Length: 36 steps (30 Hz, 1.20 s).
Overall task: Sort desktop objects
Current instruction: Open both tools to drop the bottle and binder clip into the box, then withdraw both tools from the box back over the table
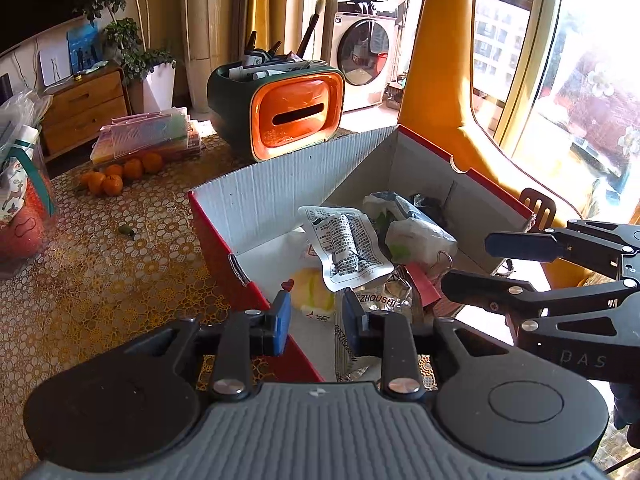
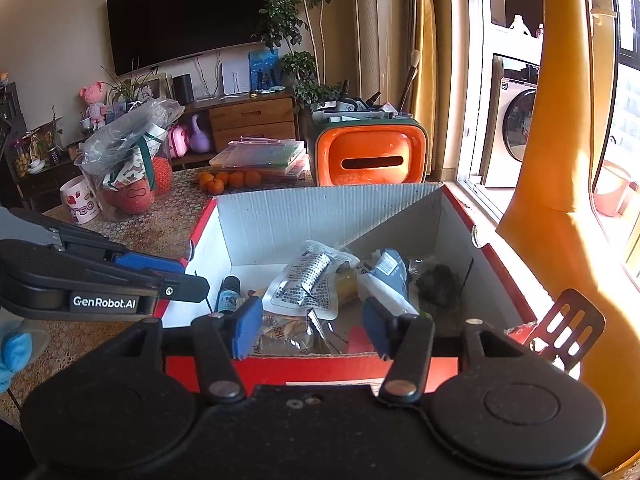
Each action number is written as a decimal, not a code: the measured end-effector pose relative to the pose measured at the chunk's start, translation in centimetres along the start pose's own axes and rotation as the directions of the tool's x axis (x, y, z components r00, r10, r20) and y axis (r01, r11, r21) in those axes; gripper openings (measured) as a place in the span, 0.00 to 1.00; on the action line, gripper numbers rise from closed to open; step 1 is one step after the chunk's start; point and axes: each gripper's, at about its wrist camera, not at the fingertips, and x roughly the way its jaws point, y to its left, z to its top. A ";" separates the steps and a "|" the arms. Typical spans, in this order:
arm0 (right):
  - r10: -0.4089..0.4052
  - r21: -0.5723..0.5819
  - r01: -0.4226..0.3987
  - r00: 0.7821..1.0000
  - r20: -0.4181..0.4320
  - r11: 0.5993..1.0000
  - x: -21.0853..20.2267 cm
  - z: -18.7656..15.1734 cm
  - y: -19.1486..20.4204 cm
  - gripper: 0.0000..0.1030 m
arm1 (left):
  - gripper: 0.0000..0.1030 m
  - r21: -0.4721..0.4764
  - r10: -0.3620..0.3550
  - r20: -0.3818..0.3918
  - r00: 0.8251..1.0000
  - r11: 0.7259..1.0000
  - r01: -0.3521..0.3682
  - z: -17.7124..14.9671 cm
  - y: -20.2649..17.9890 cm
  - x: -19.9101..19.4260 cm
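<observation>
While both the left gripper (image 1: 316,320) and right gripper (image 2: 312,326) hang with fingers apart and empty over the near rim of the red box (image 2: 312,368), the printed silver packet (image 2: 304,280) lies inside it, just beyond them.

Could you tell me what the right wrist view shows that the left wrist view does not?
Only the right wrist view shows the small dark bottle standing in the box, the television and the white mug. Only the left wrist view shows the small green item on the tablecloth. Both show the red box, the printed silver pouch, the oranges, the orange organiser, and both grippers open, the left gripper and right gripper.
</observation>
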 end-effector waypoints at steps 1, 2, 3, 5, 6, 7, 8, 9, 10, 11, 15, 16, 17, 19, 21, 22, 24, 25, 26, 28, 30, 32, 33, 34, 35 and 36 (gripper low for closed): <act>0.003 -0.001 -0.003 1.000 0.000 1.000 -0.1 0.0 0.1 0.54 | 0.29 0.000 0.007 0.000 1.000 1.000 -0.007 -0.2 0.0 -0.3; 0.005 -0.001 -0.005 1.000 0.002 1.000 -0.3 -0.1 0.3 0.56 | 0.31 0.000 0.013 0.000 1.000 1.000 -0.013 -0.3 0.0 -0.4; 0.003 -0.002 -0.003 1.000 0.007 1.000 -0.5 -0.1 0.5 0.58 | 0.39 -0.002 0.013 0.004 1.000 1.000 -0.013 -0.5 0.1 -0.7; 0.002 -0.001 -0.002 1.000 0.020 1.000 -0.9 -0.1 0.7 0.66 | 0.54 -0.005 0.008 0.019 1.000 1.000 -0.008 -0.9 0.3 -1.3; 0.005 0.001 -0.005 1.000 0.024 1.000 -1.1 -0.2 0.8 0.66 | 0.58 -0.005 0.011 0.024 1.000 1.000 -0.010 -1.0 0.3 -1.5; 0.007 0.001 -0.007 1.000 0.025 1.000 -1.2 -0.2 0.9 0.66 | 0.58 -0.005 0.009 0.027 1.000 1.000 -0.009 -1.2 0.3 -1.8; 0.005 0.002 -0.005 1.000 0.025 1.000 -1.3 -0.2 1.0 0.66 | 0.58 -0.006 0.006 0.028 1.000 1.000 -0.005 -1.3 0.4 -2.0; 0.004 0.005 -0.004 1.000 0.025 1.000 -1.3 -0.2 1.0 0.66 | 0.58 -0.008 0.004 0.029 1.000 1.000 -0.004 -1.4 0.4 -2.2; 0.005 0.008 -0.005 1.000 0.024 1.000 -1.4 -0.3 1.1 0.66 | 0.60 -0.011 0.006 0.030 1.000 1.000 -0.005 -1.6 0.5 -2.4; 0.006 0.012 -0.007 1.000 0.024 1.000 -1.5 -0.3 1.1 0.66 | 0.62 -0.015 0.007 0.033 0.999 1.000 -0.007 -1.7 0.5 -2.6; 0.014 0.022 -0.014 1.000 0.023 1.000 -1.9 -0.5 1.5 0.66 | 0.65 -0.035 0.008 0.043 0.999 0.999 -0.007 -2.4 1.1 -3.6; 0.016 0.023 -0.016 1.000 0.023 1.000 -2.0 -0.6 1.6 0.66 | 0.65 -0.039 0.008 0.044 0.999 0.999 -0.007 -2.6 1.2 -3.9; 0.017 0.024 -0.018 1.000 0.025 1.000 -2.1 -0.6 1.6 0.66 | 0.65 -0.042 0.010 0.046 0.999 0.999 -0.008 -2.7 1.4 -4.1; 0.021 0.026 -0.022 0.999 0.028 0.999 -2.4 -0.8 1.8 0.66 | 0.70 -0.050 0.014 0.051 0.999 0.999 -0.011 -3.0 1.7 -4.5; 0.029 0.022 -0.030 0.999 0.036 0.999 -2.7 -0.9 2.1 0.73 | 0.73 -0.058 0.020 0.057 0.998 0.998 -0.017 -3.3 2.0 -5.0; 0.036 0.011 -0.037 0.998 0.044 0.999 -3.0 -1.0 2.4 0.81 | 0.74 -0.063 0.025 0.061 0.998 0.998 -0.021 -3.4 2.2 -5.2; 0.036 -0.016 -0.034 0.997 0.073 0.999 -3.7 -1.1 2.9 0.85 | 0.75 -0.074 0.031 0.074 0.997 0.997 -0.026 -3.6 2.6 -5.8; 0.035 -0.024 -0.034 0.996 0.079 0.999 -3.9 -1.2 3.1 0.85 | 0.75 -0.078 0.034 0.079 0.996 0.997 -0.028 -3.7 2.7 -6.0; 0.039 -0.028 -0.037 0.996 0.082 0.999 -4.1 -1.3 3.3 0.86 | 0.75 -0.082 0.037 0.083 0.996 0.996 -0.030 -3.8 2.9 -6.3; 0.043 -0.027 -0.041 0.996 0.082 0.999 -4.4 -1.4 3.5 0.87 | 0.76 -0.091 0.042 0.089 0.995 0.995 -0.033 -4.0 3.1 -6.8; 0.042 -0.023 -0.041 0.996 0.078 0.999 -4.5 -1.6 3.7 0.89 | 0.80 -0.102 0.044 0.094 0.995 0.994 -0.035 -4.2 3.2 -7.2; 0.042 -0.019 -0.041 0.997 0.069 0.999 -4.6 -1.8 3.8 0.89 | 0.82 -0.103 0.053 0.100 0.994 0.994 -0.042 -4.4 3.3 -7.7; 0.040 -0.015 -0.039 0.997 0.066 0.999 -4.6 -1.9 3.9 0.89 | 0.82 -0.102 0.058 0.100 0.993 0.994 -0.047 -4.5 3.2 -7.9; 0.037 -0.011 -0.037 0.997 0.064 0.999 -4.7 -2.0 3.9 0.90 | 0.82 -0.106 0.061 0.097 0.993 0.993 -0.050 -4.5 3.2 -8.0; 0.034 -0.006 -0.033 0.997 0.065 0.999 -4.8 -2.0 3.9 0.92 | 0.82 -0.111 0.061 0.093 0.994 0.992 -0.050 -4.6 3.3 -8.1; 0.030 0.001 -0.030 0.997 0.065 1.000 -4.9 -2.0 3.9 0.95 | 0.83 -0.115 0.060 0.092 0.994 0.992 -0.049 -4.7 3.3 -8.1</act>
